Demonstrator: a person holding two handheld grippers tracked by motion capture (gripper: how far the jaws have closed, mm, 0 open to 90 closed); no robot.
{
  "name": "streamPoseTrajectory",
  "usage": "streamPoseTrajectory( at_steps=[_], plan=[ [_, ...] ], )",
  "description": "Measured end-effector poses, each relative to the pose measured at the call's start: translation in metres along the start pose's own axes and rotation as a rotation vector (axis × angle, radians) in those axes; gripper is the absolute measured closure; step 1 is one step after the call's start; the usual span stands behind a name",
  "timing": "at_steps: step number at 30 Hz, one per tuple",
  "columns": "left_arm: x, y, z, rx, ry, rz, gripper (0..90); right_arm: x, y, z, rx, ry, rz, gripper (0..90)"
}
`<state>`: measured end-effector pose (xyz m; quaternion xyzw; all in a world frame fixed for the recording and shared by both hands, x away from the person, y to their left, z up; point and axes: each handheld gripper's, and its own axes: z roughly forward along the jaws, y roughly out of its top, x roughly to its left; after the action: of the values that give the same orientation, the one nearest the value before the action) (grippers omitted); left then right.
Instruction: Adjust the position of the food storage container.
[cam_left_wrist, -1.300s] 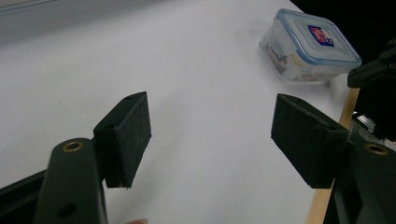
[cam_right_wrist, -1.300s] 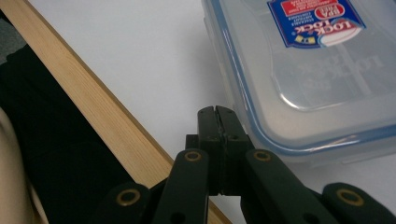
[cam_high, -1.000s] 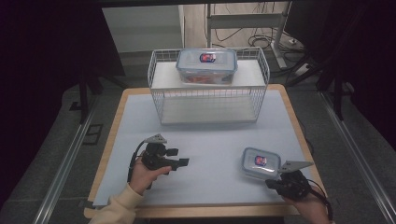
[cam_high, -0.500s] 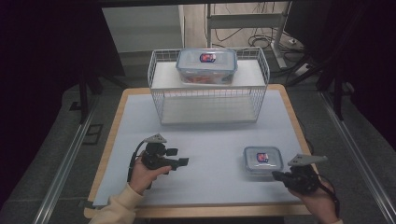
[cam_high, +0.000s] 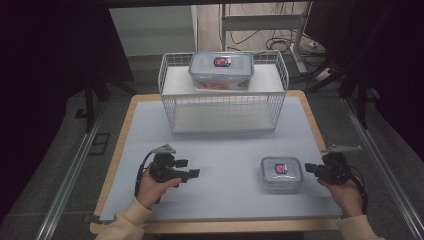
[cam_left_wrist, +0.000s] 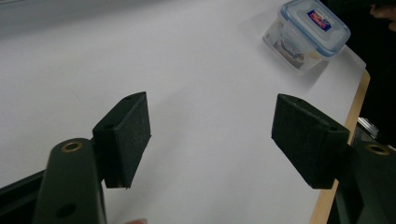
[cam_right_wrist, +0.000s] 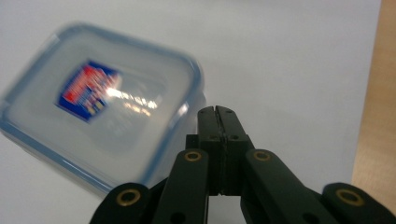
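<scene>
Small lidded container (cam_high: 281, 173) sat on the table's white mat (cam_high: 225, 150), just beside the right gripper (cam_high: 311, 168), whose jaws were pressed together on nothing.

The wire basket (cam_high: 223, 102) stood at the far side of the mat with a larger lidded container (cam_high: 221, 70) on its upper shelf. Nearer the person, the small box lay apart from both tools: the right gripper pointed at its side from close by, while the left gripper (cam_high: 192, 173), well apart, hovered with its jaws spread wide and empty. The step looked like a pause between grasps; the next move would likely call for opening the right jaws and closing them on the box. In the right gripper view the box was blurred, its label unreadable and its contents hard to make out.
</scene>
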<state>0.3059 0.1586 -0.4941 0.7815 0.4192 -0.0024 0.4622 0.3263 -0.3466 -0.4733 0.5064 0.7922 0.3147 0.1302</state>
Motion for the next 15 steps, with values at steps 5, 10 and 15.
streamPoseTrajectory(
  at_steps=[5, 10, 15],
  plan=[
    [-0.002, 0.000, 0.001, 0.002, -0.004, 0.004, 28.3, 0.003, -0.005, 0.009, 0.060, 0.014, 0.001, 89.3],
    [-0.002, 0.000, 0.002, 0.005, -0.005, 0.005, 28.4, 0.004, -0.006, 0.014, 0.085, 0.027, 0.001, 89.4],
    [-0.001, 0.000, 0.001, 0.002, -0.007, -0.001, 28.5, 0.011, -0.005, 0.018, 0.087, 0.059, -0.005, 89.3]
  ],
)
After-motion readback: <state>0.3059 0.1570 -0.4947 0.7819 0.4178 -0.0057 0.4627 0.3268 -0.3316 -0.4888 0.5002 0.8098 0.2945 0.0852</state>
